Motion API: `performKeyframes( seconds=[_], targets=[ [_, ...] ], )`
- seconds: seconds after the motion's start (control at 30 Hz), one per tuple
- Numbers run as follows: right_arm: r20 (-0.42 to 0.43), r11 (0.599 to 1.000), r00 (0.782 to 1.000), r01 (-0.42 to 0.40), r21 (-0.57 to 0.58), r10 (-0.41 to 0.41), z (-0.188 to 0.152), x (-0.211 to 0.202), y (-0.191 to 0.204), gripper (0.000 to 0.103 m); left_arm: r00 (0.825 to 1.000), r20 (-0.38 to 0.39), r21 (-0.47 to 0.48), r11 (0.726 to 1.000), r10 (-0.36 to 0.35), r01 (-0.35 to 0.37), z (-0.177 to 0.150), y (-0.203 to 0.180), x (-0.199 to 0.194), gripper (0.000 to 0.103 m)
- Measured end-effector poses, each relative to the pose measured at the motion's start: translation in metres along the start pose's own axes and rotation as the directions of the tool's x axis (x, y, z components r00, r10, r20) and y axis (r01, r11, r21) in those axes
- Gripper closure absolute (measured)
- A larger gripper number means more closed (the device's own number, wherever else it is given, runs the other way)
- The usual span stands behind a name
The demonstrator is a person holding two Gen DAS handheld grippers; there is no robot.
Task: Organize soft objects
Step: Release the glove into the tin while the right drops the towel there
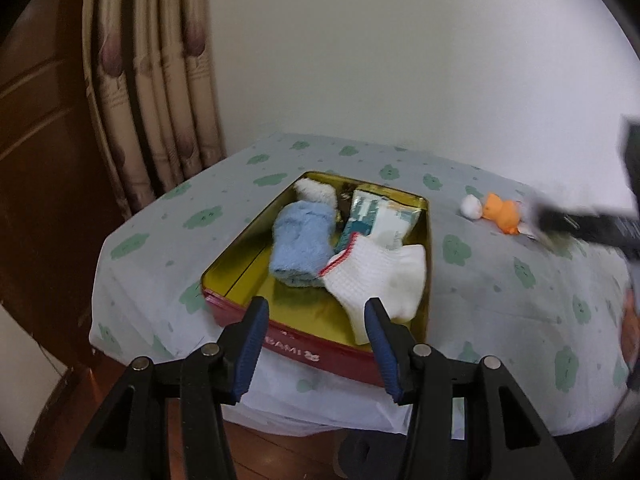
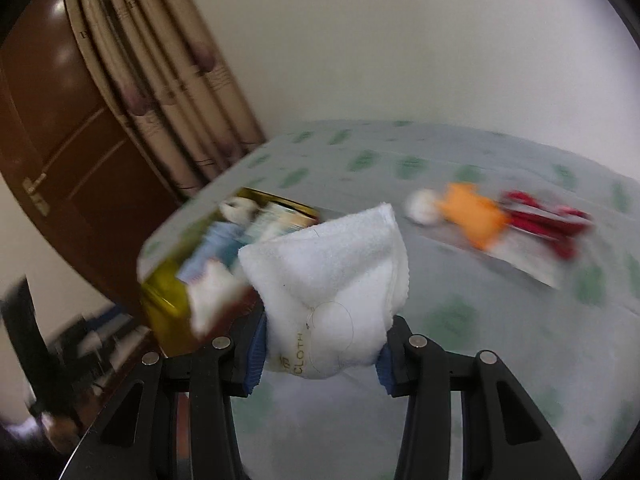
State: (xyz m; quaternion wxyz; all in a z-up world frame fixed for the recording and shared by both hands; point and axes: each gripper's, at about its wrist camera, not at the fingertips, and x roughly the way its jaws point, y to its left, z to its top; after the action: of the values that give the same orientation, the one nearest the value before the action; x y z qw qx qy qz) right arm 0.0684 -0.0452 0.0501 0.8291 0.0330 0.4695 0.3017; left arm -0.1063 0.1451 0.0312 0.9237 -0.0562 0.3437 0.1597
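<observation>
On the table with the green-patterned cloth (image 1: 500,292), a red tin with a gold inside (image 1: 304,354) stands near the front edge. It already holds a blue fluffy sock (image 1: 300,240), a white sock with a red-trimmed cuff (image 1: 380,276), a fluffy white piece (image 1: 314,192) at the far end and a green-and-white packet (image 1: 376,216). The left gripper (image 1: 316,344) hangs just before the near wall of the tin, its jaws apart and with nothing between them.

The right gripper (image 2: 320,356) is clamped on a folded white cloth (image 2: 324,272) with the word CLOTH printed near its lower edge. This cloth is in the air, seemingly between the tin and the right part of the table. Farther right an orange plush toy (image 2: 472,216) with a white pompom (image 2: 422,206) lies on the cloth, and a red soft thing (image 2: 548,224) lies just beside it; the blur hides what the red thing is.

Several risks appear from here. The pads hold only the lower part of the white cloth, so it may unfold or slip out during a quick move. The white sock lies over the near right rim of the tin, and a cloth dropped on it could push it out. The tin is close to the table edge, so a knock from either gripper could shift it toward the floor.
</observation>
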Motion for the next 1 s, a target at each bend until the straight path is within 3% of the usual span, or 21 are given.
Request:
performKeyframes(
  seconds=[0.17, 0.4, 0.77, 1.0],
  targets=[
    [-0.066, 0.997, 0.995, -0.075, 0.003, 0.076, 0.035, 0.063, 0.034, 0.061, 0.999, 0.041, 0.02, 1.0, 0.009, -0.01, 0.003, -0.001, -0.006, 0.05],
    [-0.183, 0.997, 0.981, -0.07, 0.012, 0.071, 0.064, 0.147, 0.063, 0.061, 0.999, 0.033, -0.024, 1.0, 0.016, -0.015, 0.008, 0.012, -0.006, 0.046],
    [-0.261, 0.998, 0.964, -0.051, -0.021, 0.044, 0.071, 0.197, 0.076, 0.058, 0.998, -0.068, -0.165, 0.986, -0.013, 0.002, 0.007, 0.042, 0.013, 0.046],
    [-0.282, 0.998, 0.959, -0.055, -0.03, 0.044, 0.072, 0.212, 0.077, 0.052, 0.996, -0.087, -0.158, 0.988, -0.013, 0.0, 0.007, 0.039, 0.016, 0.046]
  ],
)
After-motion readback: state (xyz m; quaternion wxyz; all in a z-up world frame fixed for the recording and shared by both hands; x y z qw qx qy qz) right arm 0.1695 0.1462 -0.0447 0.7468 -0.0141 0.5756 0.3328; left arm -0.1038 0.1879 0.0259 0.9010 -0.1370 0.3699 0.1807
